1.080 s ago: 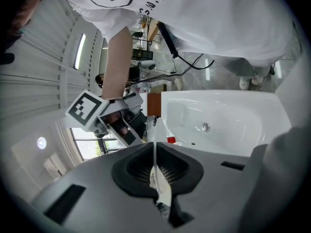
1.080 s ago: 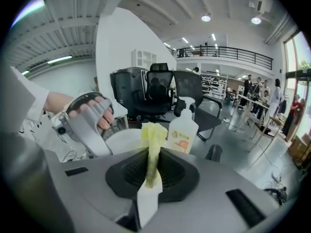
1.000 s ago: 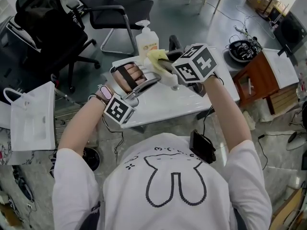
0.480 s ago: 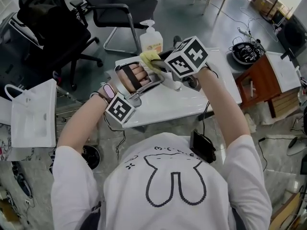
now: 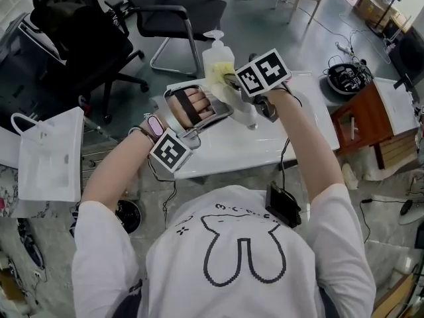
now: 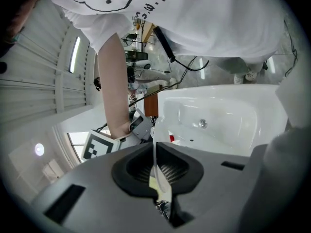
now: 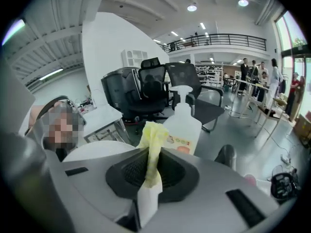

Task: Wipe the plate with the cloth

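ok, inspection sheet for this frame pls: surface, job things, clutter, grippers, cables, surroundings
Surface: white table, glossy.
Job's things: plate held by its edge; yellow cloth bunched, up by the plate; contact unclear.
Clutter: bottle at the table's far edge.
Grippers: left gripper shut on plate; right gripper shut on cloth.
Cables: black cable drops over the table's near edge.
Surroundings: chairs, white bag, wooden side table.
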The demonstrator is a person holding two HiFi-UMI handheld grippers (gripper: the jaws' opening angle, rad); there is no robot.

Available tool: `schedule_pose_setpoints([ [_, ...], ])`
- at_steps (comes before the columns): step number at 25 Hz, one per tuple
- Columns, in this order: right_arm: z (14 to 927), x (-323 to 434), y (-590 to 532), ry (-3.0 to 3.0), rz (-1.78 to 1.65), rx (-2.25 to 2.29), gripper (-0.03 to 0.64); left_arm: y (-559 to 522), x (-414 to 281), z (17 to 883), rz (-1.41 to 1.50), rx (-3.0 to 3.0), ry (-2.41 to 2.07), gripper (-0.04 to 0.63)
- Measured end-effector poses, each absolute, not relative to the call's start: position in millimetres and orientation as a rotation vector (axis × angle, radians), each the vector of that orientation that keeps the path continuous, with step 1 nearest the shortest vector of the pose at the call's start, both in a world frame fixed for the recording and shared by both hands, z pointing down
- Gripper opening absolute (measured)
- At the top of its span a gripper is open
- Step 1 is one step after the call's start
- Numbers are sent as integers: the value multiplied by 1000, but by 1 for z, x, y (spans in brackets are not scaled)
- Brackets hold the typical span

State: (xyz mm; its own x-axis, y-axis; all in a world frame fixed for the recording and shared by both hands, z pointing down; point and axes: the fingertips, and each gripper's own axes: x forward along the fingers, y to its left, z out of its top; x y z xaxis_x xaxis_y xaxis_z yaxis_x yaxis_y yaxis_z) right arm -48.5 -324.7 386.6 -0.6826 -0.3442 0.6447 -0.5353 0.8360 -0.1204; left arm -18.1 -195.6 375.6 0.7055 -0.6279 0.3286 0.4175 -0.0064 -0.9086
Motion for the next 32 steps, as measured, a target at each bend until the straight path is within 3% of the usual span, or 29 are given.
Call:
schedule_pose_setpoints([
  [18, 445, 25, -316, -2241, 561, 779, 51, -210, -21, 385, -828, -1499, 270, 23],
  [32, 429, 71, -297, -2323, 525, 1015, 51, -255, -42, 396, -849, -2008, 695, 21],
])
